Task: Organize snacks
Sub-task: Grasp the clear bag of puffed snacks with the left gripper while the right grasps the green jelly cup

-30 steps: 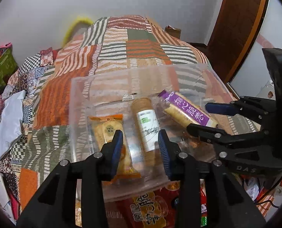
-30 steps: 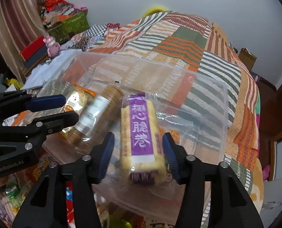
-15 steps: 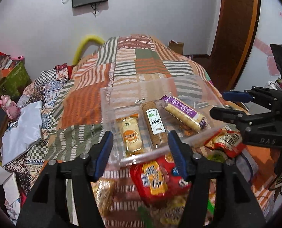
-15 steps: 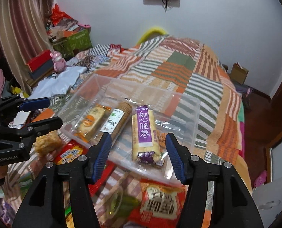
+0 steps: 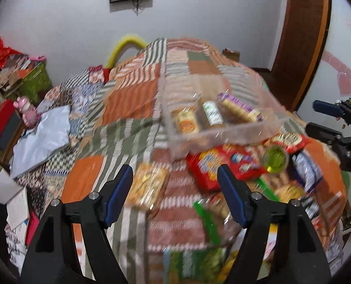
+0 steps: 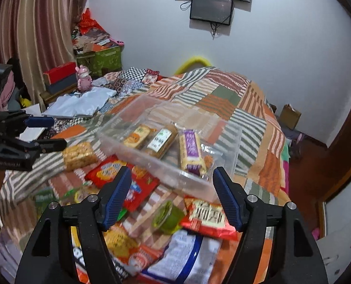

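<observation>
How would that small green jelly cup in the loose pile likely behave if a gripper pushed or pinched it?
The green jelly cup is round and lies tilted on crinkly packets, so a push would probably roll or slide it. Its wall looks like thin plastic, so a hard pinch may dent it. It is small and probably light.

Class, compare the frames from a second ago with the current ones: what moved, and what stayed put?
Both grippers, left and right, pulled back from the clear bin and opened wider, empty, revealing loose snack packets in front. The three packs in the bin, including the purple-label roll, stayed as placed.
</observation>
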`<state>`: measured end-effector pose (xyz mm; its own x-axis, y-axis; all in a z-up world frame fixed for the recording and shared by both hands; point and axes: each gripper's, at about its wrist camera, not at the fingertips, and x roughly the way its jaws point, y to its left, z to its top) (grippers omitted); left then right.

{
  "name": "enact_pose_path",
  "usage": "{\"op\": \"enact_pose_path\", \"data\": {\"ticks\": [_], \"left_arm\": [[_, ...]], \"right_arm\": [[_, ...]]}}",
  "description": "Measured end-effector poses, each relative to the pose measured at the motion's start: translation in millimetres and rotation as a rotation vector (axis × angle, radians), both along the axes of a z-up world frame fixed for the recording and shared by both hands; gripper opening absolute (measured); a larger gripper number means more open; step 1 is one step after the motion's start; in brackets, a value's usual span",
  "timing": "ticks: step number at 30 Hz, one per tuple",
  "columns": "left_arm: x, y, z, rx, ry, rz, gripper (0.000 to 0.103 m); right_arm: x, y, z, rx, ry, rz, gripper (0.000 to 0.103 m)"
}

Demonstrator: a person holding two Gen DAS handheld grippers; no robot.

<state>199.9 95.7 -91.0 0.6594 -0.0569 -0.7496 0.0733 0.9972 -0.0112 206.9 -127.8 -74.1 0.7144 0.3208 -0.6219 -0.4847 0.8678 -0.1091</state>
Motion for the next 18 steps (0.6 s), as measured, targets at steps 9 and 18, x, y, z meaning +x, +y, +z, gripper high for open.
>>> {"op": "enact_pose_path", "data": {"ticks": [9,18], "left_arm": [[-21,28,-47,0.015,0.094,0.045,0.073],[-23,30,-66,0.043,0.094,0.025,0.073]], "right_arm": [[4,-2,-43,-0.016,0.141,-0.005,0.068],[15,-11,-55,0.039,0.248,-0.044,0.042]]}}
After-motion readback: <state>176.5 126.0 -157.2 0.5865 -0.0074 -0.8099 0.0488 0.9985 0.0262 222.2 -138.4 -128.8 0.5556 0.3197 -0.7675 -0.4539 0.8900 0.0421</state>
